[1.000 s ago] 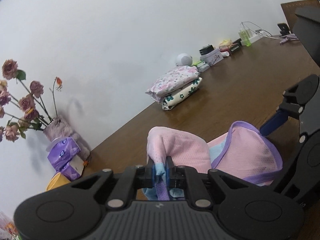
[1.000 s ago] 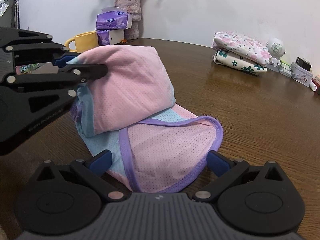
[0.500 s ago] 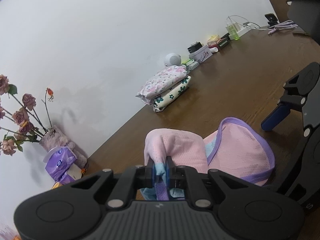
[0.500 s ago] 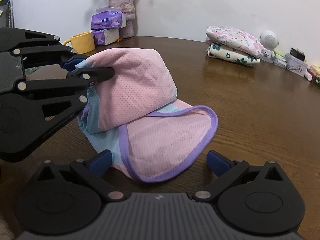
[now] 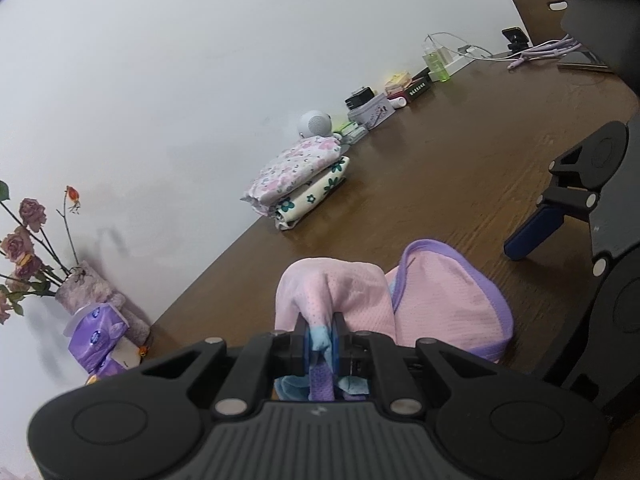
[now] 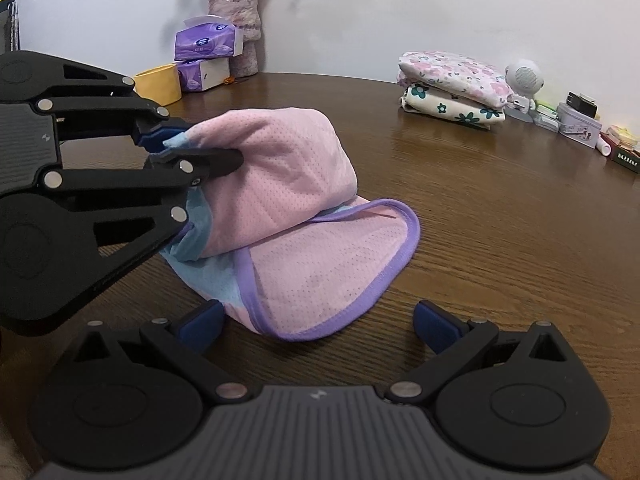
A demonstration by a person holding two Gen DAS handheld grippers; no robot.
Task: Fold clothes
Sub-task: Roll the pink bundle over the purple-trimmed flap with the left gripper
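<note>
A pink mesh garment (image 6: 304, 224) with purple trim and a light blue lining lies part-folded on the brown table (image 6: 500, 216); it also shows in the left wrist view (image 5: 436, 304). My left gripper (image 5: 320, 334) is shut on a bunched edge of it and holds that fold lifted over the lower layer; it shows at the left of the right wrist view (image 6: 176, 148). My right gripper (image 6: 316, 322) is open and empty, its blue pads either side of the garment's near hem. One of its fingers (image 5: 532, 232) shows in the left wrist view.
Two folded floral garments (image 6: 452, 84) are stacked at the back. A vase of flowers (image 6: 236, 16), purple tissue packs (image 6: 208, 44) and a yellow cup (image 6: 158, 84) stand at the back left. A white speaker (image 6: 522, 80) and small boxes (image 6: 580, 124) line the back right.
My left gripper has carried the pinched fold a little lower and further over the garment. The right gripper has stayed open near the hem.
</note>
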